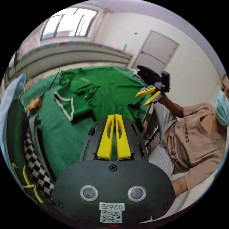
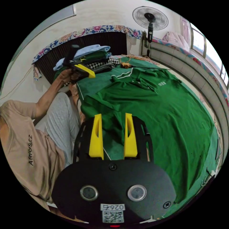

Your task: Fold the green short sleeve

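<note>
We see the green short sleeve (image 2: pixel 148 100) lying spread on the green-covered worktop (image 2: pixel 190 152), collar towards the stack of folded clothes (image 2: pixel 93 56) at the far end. Our left gripper (image 1: pixel 115 117) hangs above the cloth with its jaws pressed together, holding nothing. Our right gripper (image 2: pixel 112 117) hovers over the shirt's near edge, jaws parted and empty. A small brownish object (image 1: pixel 34 103) sits near the white-trimmed sleeve; it is too blurred to identify.

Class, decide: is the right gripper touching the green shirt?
Apart. In the left gripper view, the right gripper hangs open in the air beyond the edge of the green shirt, with pale wall behind its jaws.
</note>
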The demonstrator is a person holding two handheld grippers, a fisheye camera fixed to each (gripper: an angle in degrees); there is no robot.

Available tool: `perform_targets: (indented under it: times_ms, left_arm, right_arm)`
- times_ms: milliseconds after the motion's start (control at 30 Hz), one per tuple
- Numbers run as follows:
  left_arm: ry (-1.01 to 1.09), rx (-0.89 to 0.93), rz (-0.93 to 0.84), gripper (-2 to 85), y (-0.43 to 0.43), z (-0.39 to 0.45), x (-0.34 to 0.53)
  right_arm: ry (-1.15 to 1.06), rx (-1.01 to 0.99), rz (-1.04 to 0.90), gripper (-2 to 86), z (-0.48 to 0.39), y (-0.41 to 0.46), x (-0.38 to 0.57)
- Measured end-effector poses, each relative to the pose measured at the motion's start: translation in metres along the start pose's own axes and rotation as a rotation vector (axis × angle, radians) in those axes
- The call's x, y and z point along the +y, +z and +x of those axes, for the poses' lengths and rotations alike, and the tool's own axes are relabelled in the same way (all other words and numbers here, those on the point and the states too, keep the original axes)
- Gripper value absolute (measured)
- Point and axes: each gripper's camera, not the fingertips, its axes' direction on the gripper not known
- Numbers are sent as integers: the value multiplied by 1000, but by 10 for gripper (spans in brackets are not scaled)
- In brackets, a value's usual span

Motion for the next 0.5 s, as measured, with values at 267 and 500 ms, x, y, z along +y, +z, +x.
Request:
perform_targets:
  times_ms: [267,500]
  left_arm:
    - [116,227,-342,39,79,64,-3]
    - [317,15,-408,-7,63,127,8]
  right_arm:
    - [63,-82,-79,4,11,43,11]
    - [-57,-94,46,-15,-25,-3,64]
